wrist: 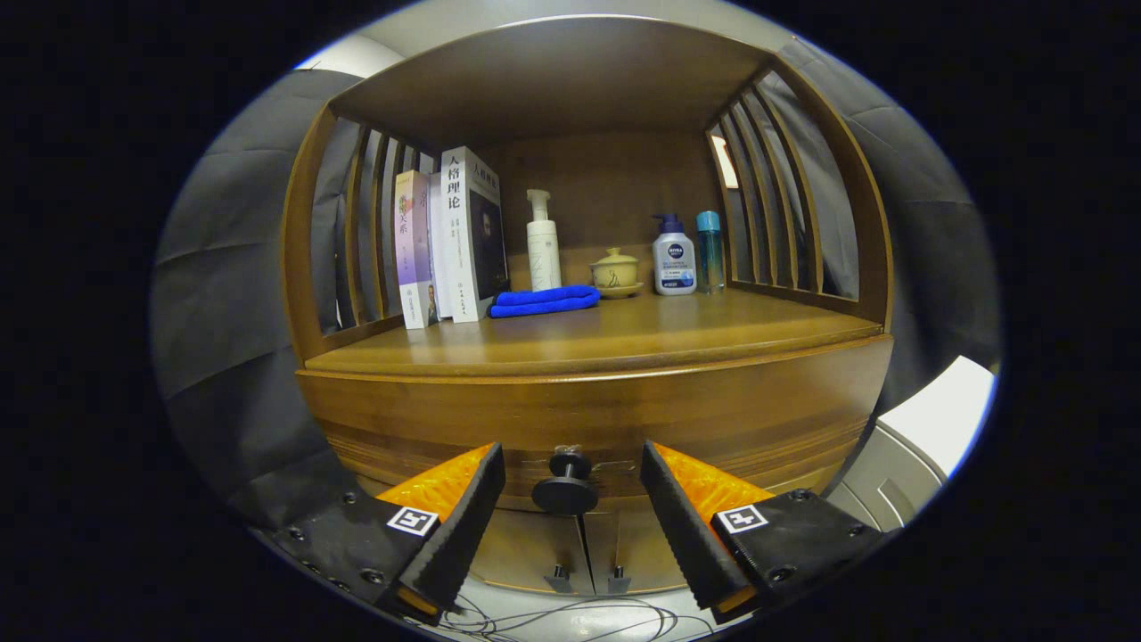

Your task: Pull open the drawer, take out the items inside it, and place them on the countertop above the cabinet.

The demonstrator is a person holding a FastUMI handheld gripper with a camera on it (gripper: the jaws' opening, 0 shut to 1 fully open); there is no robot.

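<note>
Drawer [588,419] is seen closed beneath the tabletop [624,343], its knob [565,486] framed between the fingers of the claw [572,499], which is spread wide and holds nothing, so opening, emptying and placing are all judged outstanding.

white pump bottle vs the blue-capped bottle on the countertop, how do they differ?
The white pump bottle is opaque white with a pump top and stands behind the blue cloth. The blue-capped bottle is see-through teal, has a plain cap, and stands by the slatted side. Both are upright. The gripper is open around the drawer knob.
</note>
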